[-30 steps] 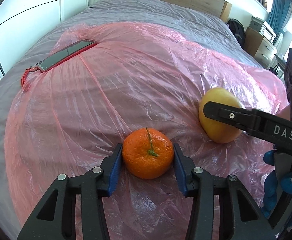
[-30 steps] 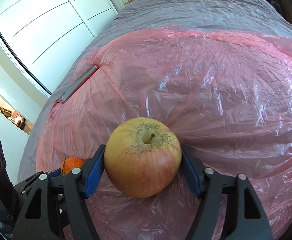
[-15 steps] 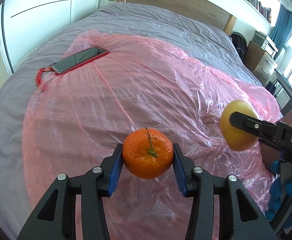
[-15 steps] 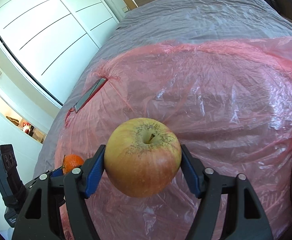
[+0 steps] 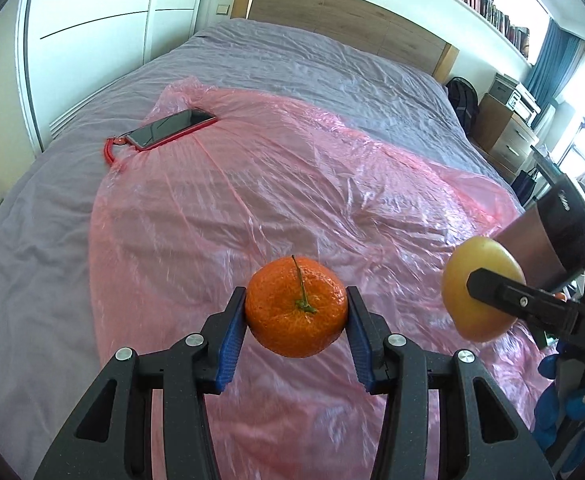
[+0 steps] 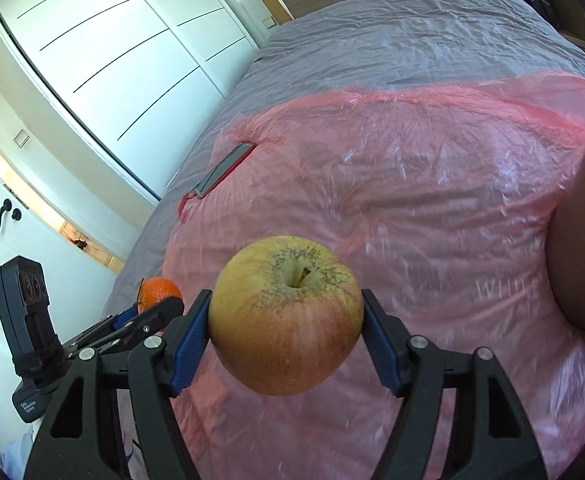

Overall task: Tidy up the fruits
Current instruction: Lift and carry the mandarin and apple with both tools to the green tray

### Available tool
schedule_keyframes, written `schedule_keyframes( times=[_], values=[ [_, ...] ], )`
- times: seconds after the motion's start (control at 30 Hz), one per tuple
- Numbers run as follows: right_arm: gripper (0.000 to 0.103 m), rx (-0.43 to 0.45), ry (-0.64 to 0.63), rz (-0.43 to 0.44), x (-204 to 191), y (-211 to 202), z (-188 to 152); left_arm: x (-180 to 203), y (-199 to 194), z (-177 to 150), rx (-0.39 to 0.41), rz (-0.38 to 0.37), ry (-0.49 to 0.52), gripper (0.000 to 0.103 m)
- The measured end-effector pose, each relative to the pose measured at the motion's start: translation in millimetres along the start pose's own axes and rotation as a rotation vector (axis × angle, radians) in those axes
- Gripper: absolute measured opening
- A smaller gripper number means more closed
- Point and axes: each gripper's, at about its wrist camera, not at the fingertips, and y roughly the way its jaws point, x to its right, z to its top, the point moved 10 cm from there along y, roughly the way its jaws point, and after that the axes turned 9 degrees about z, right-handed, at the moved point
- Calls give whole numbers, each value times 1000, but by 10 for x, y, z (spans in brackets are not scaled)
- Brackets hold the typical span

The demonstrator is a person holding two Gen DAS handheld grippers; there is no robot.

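Above pink plastic sheet (image 5: 252, 184), left tongs (image 5: 296, 312) clamping stemmed tangerine (image 5: 297, 306), right tongs (image 6: 286, 334) clamping yellow-red apple (image 6: 286, 320)

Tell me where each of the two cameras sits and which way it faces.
Left wrist: rides the left gripper, looking up the bed toward the headboard; its fingers clamp the orange; the right gripper and apple enter at right.
Right wrist: rides the right gripper, facing the wardrobe side; its fingers clamp the apple; the left gripper shows lower left.
Shared: both fruits, phone, pink plastic sheet.
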Motion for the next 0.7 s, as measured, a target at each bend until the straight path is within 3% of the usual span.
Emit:
schedule_keyframes(
  times=[0.3, 0.7],
  values=[
    [103, -44, 52, 23, -121, -415, -690, 118, -479, -481, -10, -18, 30, 42],
    [103, -8, 157, -17, 261, -1112, -1202, 533, -931, -972, -19, -50, 110, 42]
  ],
)
